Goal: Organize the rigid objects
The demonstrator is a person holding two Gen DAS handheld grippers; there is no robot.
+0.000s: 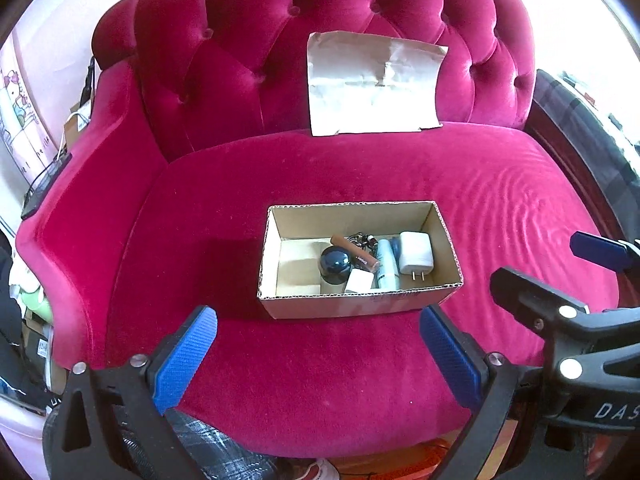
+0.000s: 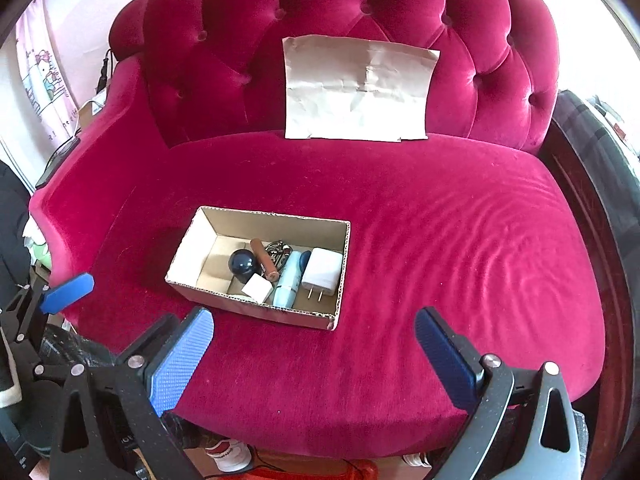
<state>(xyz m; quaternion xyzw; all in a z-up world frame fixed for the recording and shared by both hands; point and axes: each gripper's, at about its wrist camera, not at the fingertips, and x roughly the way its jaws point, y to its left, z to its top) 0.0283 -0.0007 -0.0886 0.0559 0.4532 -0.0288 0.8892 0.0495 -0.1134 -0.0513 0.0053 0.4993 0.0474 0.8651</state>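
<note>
A tangle of keys (image 1: 362,239) in the cardboard box (image 1: 352,307) is half hidden and hard to read. The box rests on the red sofa (image 1: 280,380), at 12 o'clock from the left gripper (image 1: 318,354) and 11 o'clock from the right gripper (image 2: 314,354). Both spread wide, empty.

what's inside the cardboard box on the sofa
In the cardboard box: dark blue ball, brown stick, metal keyring, pale blue tube, white charger, small white cube. Anything beneath is hidden.
</note>
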